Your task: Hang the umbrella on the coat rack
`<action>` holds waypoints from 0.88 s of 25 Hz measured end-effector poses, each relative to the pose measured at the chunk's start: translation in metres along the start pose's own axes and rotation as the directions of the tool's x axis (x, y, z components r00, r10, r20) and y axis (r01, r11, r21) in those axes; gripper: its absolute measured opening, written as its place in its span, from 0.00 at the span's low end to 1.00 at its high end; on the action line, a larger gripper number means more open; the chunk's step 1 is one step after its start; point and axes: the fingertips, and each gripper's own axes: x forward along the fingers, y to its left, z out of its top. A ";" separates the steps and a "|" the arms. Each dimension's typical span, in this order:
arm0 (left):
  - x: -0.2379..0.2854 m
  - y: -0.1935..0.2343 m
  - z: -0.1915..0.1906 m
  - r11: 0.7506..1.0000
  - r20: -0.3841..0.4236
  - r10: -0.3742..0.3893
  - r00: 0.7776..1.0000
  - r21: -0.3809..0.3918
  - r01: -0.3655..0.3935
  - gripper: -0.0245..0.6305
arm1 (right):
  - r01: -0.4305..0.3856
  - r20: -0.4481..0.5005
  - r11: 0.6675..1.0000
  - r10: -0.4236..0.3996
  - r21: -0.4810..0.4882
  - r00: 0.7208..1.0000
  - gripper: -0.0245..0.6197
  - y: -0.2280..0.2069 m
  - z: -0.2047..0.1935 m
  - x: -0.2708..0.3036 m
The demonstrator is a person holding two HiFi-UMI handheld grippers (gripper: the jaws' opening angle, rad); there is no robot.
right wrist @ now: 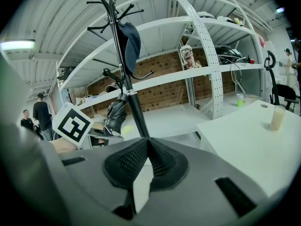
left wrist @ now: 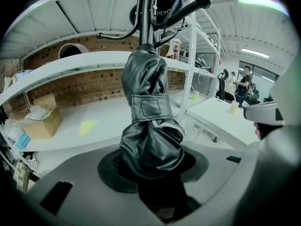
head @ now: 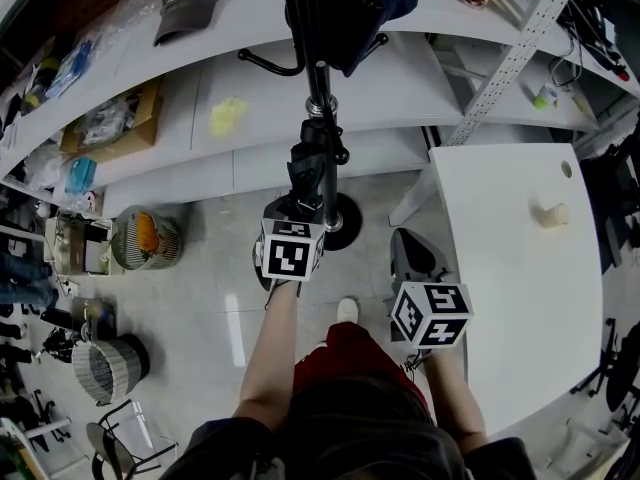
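My left hand-held gripper [left wrist: 153, 175] pinches the umbrella [left wrist: 148, 126] beside the coat rack [head: 322, 118], mid-frame. I can't tell if it's hooked. My right hand-held gripper [right wrist: 148, 168] is pressed together.

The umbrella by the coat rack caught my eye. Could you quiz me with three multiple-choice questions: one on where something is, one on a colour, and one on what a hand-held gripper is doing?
1. The beige cup stands:
A. on the floor
B. on the white table
C. on a shelf

2. The folded umbrella is:
A. yellow
B. blue
C. black

3. The right hand-held gripper is:
A. shut with nothing in it
B. clamped on the umbrella
C. gripping the cup

Answers:
1. B: the head view shows the cup on the tabletop at the right.
2. C: its fabric is black all over in the left gripper view.
3. A: the right gripper view shows its pads meeting at the tips with nothing between them.
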 end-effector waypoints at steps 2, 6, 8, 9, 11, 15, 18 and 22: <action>0.004 -0.002 -0.001 1.000 0.000 -0.013 1.000 -0.018 0.013 0.33 | 0.000 -0.004 1.000 0.000 0.002 1.000 0.07 -0.001 -0.001 0.002; 0.011 -0.004 -0.008 0.998 -0.004 -0.032 0.999 -0.051 0.031 0.33 | -0.002 -0.012 1.000 0.002 0.001 1.000 0.07 -0.003 -0.003 0.006; 0.013 -0.005 -0.013 0.998 -0.010 -0.036 0.999 -0.059 0.035 0.33 | -0.003 -0.017 1.000 0.003 0.002 1.000 0.07 -0.004 -0.003 0.008; 0.014 -0.005 -0.015 0.998 -0.011 -0.038 0.999 -0.060 0.037 0.33 | -0.003 -0.020 1.000 0.003 0.002 1.000 0.07 -0.004 -0.004 0.009; 0.015 -0.007 -0.016 0.997 -0.008 -0.045 0.999 -0.058 0.045 0.33 | -0.003 -0.025 1.000 0.003 0.005 1.000 0.07 -0.004 -0.004 0.010; 0.019 -0.012 -0.017 0.996 0.008 -0.067 0.998 -0.059 0.067 0.33 | -0.006 -0.031 1.000 0.006 0.006 0.999 0.07 -0.003 -0.007 0.013; 0.022 -0.017 -0.020 0.994 0.032 -0.084 0.996 -0.066 0.086 0.33 | -0.007 -0.037 1.000 0.007 0.007 0.999 0.07 -0.003 -0.008 0.014; 0.026 -0.023 -0.022 0.990 0.064 -0.113 0.992 -0.079 0.118 0.33 | -0.007 -0.038 1.000 0.007 0.010 0.999 0.07 -0.005 -0.008 0.015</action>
